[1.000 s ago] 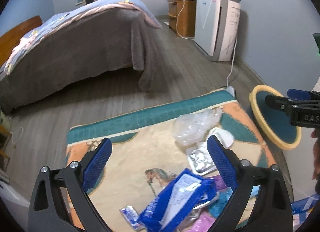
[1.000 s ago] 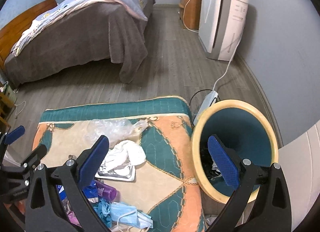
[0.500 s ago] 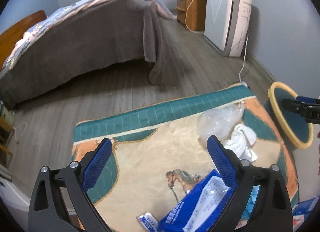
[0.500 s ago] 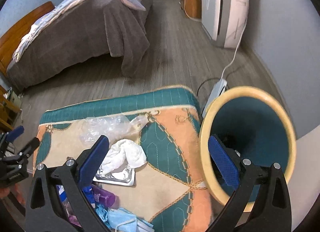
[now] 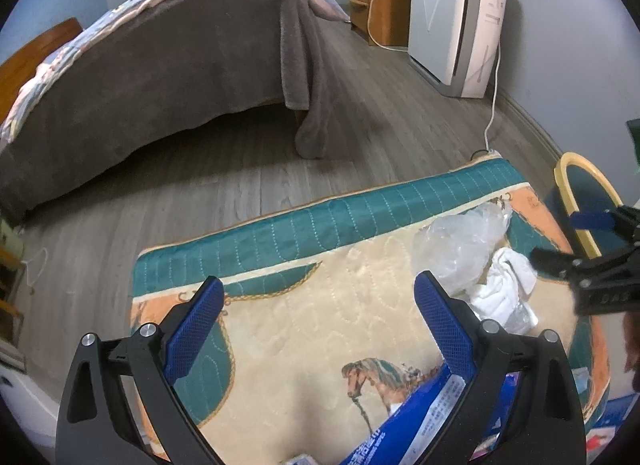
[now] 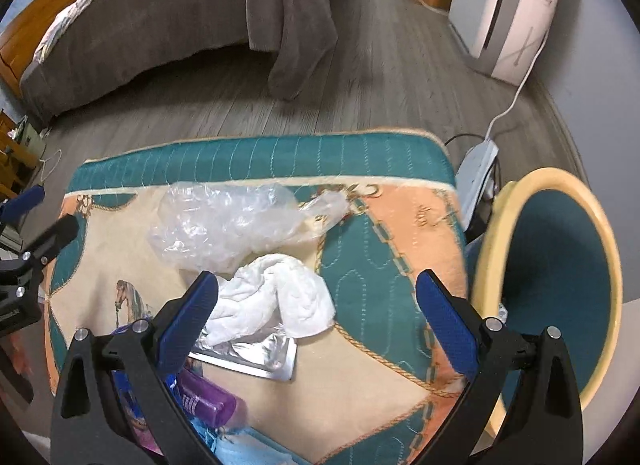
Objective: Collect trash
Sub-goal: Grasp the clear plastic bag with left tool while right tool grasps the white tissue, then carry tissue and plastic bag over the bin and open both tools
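Right gripper hangs with jaws spread wide and empty above a crumpled white tissue lying on a teal and peach quilted mat, beside a clear plastic bag. Left gripper, equally wide and empty, hovers over the mat's middle. A yellow-rimmed teal bin stands just right of the mat

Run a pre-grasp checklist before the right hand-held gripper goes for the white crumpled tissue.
1. Right hand-held gripper open and holding nothing: ok.
2. White crumpled tissue in front of the right fingers: ok.
3. Tissue free of other trash: not ok; it lies on the foil blister pack and touches the clear plastic bag.
4. Bin open, beside the mat: ok.
5. Left hand-held gripper open, away from the tissue: ok.
6. Room left in the bin: cannot tell.
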`<act>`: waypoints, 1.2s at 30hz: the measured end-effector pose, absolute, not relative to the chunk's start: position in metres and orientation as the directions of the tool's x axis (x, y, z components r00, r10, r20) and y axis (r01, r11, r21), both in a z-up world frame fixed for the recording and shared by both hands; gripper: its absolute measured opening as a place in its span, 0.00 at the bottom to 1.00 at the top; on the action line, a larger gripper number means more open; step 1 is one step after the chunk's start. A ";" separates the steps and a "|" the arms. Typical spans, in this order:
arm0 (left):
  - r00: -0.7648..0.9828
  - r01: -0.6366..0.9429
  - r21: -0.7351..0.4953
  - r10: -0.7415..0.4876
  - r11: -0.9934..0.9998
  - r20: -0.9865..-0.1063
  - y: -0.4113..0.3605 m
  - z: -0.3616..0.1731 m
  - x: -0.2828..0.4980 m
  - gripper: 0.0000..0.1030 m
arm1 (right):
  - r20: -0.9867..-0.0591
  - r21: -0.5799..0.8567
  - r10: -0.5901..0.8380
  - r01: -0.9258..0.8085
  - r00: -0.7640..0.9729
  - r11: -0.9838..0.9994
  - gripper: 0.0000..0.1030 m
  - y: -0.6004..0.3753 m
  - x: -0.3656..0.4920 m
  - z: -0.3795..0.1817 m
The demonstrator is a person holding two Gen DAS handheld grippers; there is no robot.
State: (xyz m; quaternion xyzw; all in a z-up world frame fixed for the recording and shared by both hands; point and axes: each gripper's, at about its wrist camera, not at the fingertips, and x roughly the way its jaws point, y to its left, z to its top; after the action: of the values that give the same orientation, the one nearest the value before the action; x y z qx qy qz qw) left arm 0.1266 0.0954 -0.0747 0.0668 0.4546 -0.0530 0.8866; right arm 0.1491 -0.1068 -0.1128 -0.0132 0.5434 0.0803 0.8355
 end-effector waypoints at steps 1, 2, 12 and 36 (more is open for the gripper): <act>0.580 0.155 0.068 -0.035 0.986 -0.814 0.095 -0.075 0.128 0.92 | -0.915 0.076 0.130 -0.154 0.383 0.985 0.94 -0.105 0.151 -0.117; 0.579 0.155 0.063 -0.039 0.986 -0.815 0.096 -0.076 0.129 0.92 | -0.918 0.085 0.138 -0.157 0.373 0.984 0.94 -0.103 0.152 -0.120; 0.556 0.190 0.036 -0.077 0.981 -0.828 0.083 -0.091 0.147 0.92 | -0.943 0.229 0.263 -0.176 0.203 0.957 0.18 -0.107 0.160 -0.148; 0.460 0.454 -0.003 -0.237 0.891 -0.856 0.011 -0.105 0.131 0.20 | -0.924 0.219 0.233 -0.080 0.304 0.972 0.11 -0.145 0.145 -0.116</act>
State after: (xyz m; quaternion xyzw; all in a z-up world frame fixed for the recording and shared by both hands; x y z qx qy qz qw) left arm 0.1307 0.0108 -0.1050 0.1134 0.4778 -0.2039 0.8469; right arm 0.1454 -0.1452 -0.1158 0.0658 0.5820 0.0971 0.8047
